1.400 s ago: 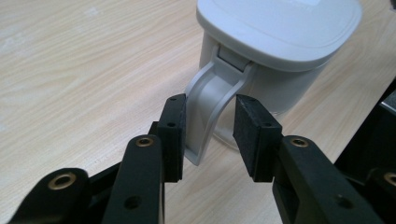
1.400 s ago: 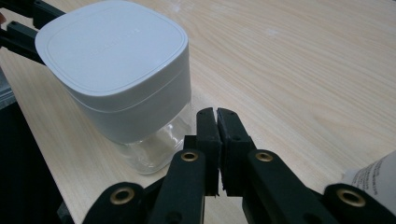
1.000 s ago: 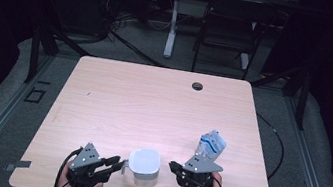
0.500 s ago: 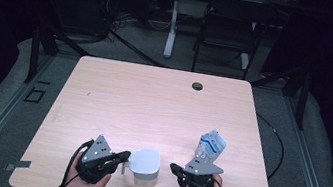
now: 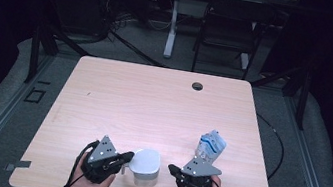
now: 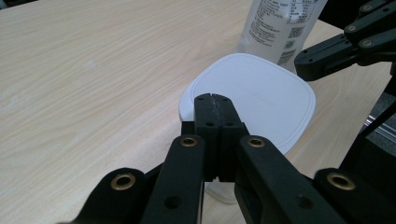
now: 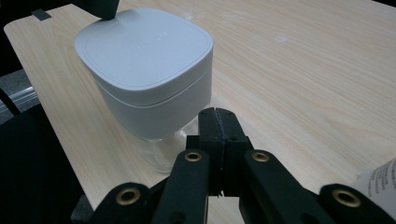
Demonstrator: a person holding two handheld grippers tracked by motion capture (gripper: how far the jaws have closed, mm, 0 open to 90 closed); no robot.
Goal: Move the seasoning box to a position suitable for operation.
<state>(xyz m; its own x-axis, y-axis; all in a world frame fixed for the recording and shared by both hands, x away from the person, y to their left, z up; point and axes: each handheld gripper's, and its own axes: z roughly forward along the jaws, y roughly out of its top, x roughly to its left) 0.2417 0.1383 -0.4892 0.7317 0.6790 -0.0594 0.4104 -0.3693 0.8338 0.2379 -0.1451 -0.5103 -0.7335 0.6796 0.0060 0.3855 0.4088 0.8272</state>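
- Left gripper (image 6: 214, 98): jaws pressed flat together, nothing between them, tips poised right over the near edge of the white lid (image 6: 261, 100). They have just been closing, with nothing caught.
- From above, the left gripper (image 5: 128, 157) lies level near the table's front edge, its tips at the left edge of the container (image 5: 145, 166); whether they actually touch the lid is hard to judge.
- Right gripper (image 7: 217, 114): shut tight too, empty, tips just beside the container's lower wall (image 7: 159, 109).
- In the high view the right gripper (image 5: 173, 169) sits right of the container, a small gap showing between them.
- The container has a white square lid over a clear base; the base is mostly hidden by the jaws in both gripper views.
- A white and blue bottle (image 5: 210, 147) stands behind the right hand; its top is cut off in the left gripper view (image 6: 280, 28) and its label print is too small to read.
- Both forearms are cut off by the bottom of the high view.
- The table (image 5: 153, 101) is pale wood, with a dark hole (image 5: 197, 86) near its far edge.
- Against a second ago: the left gripper has slid in toward the container; the right gripper, container and bottle sit where they were.
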